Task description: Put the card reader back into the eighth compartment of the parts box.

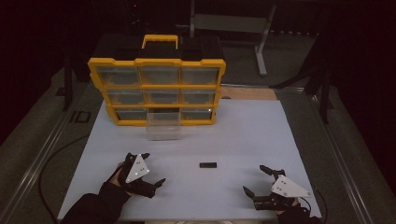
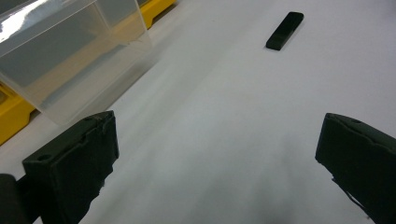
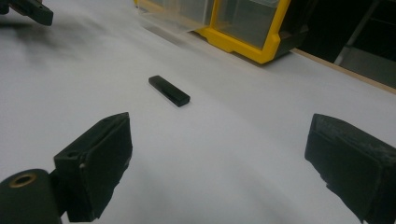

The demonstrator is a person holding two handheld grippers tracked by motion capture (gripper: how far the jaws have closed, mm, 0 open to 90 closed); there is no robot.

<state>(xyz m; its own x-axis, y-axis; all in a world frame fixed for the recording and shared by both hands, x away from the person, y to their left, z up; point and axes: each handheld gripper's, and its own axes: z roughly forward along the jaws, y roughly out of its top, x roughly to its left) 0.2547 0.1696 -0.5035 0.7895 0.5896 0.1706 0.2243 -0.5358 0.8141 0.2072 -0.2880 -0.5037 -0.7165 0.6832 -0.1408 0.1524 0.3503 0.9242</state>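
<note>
Nearest the camera, the left gripper rests on the smooth white table, its blocky matte black jaws spread wide and empty. Ahead of it a clear plastic drawer sticks out of the yellow organizer. Between the grippers lies a small flat black stick, untouched on the table, and the right gripper rests with jaws equally wide apart.

Yellow drawer cabinet upright on white tabletop. Clear drawer pulled out from its bottom row, middle slot. Grey metal frame behind it.

Small glossy black plastic bar, clear smooth plastic drawer, yellow plastic organizer, matt white tabletop
</note>
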